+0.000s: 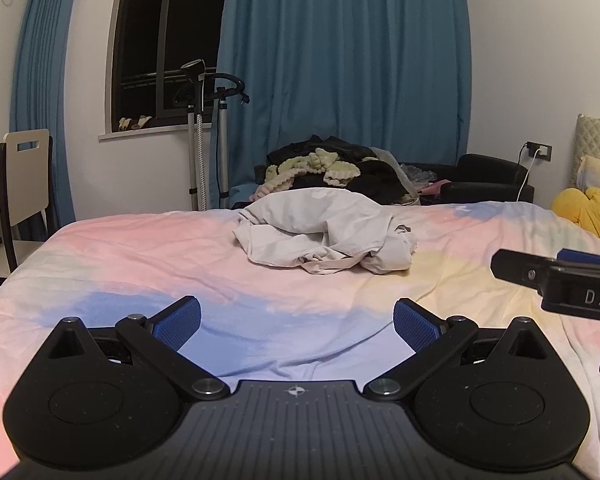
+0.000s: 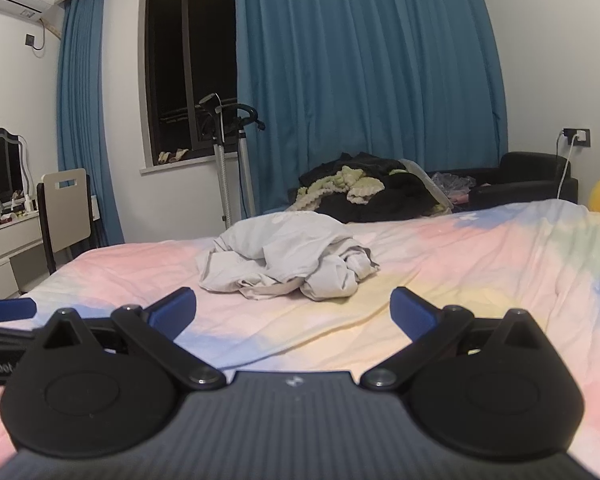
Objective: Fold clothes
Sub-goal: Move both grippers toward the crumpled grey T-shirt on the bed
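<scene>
Left wrist view: the left gripper (image 1: 297, 322) hangs low over the near edge of the bed (image 1: 100, 264), fingers spread wide and holding nothing. A crumpled pale garment (image 1: 324, 232) lies heaped toward the bed's far edge, well apart from it. The right gripper (image 1: 556, 276) pokes in from the right.

Right wrist view: the right gripper (image 2: 293, 312) is likewise spread and empty, aimed at the garment (image 2: 284, 256), probably poised to reach in, grasp and spread it flat before folding.
</scene>
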The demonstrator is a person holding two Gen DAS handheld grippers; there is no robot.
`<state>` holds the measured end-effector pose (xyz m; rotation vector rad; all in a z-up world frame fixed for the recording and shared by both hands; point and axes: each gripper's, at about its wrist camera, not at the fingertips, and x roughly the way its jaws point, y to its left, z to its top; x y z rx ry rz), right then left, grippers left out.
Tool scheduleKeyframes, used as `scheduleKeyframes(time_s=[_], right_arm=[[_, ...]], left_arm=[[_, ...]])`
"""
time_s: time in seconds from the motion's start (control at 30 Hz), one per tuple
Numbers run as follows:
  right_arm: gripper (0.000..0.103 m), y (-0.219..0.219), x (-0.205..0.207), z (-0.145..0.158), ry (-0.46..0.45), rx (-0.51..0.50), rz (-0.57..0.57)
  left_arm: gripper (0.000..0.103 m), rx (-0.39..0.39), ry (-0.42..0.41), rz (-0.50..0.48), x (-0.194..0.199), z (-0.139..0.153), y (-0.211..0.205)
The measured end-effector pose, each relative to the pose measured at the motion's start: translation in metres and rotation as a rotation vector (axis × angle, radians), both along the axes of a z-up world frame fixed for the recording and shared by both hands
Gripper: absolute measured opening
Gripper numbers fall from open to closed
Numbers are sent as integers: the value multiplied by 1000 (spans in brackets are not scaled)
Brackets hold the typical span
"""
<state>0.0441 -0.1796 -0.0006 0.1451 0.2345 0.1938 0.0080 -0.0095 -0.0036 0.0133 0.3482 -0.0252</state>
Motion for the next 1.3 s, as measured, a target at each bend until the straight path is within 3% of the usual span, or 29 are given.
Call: scheduleKeyframes(time_s=[0.23,0.37,0.5,0.63,0.73,0.93,1.07,1.3], right_arm=[[103,5,-18,4,16,12,-17],[103,-7,-25,7,46,38,-14],[103,-5,-54,40,17,42,-2],[103,-1,-81,76,32,34,-12],[103,-15,-106,100,-5,45,-25],[103,-22,-139,148,-46,19,-52],[103,-22,-153,170,-73,-1,-60],[103,-31,-165,206,-95,56,-108]], left_arm=[[103,-27,0,-14,-12,3,2],[103,-42,10,-16,-35,19,-5],[103,-19,13,-20,-57,45,-12],[103,-8,39,27,-76,81,-12],[103,-10,25,62,-92,114,-6],[103,86,8,125,-114,172,-15],[103,87,2,148,-123,194,-19],[103,66,-30,163,-140,226,-26]])
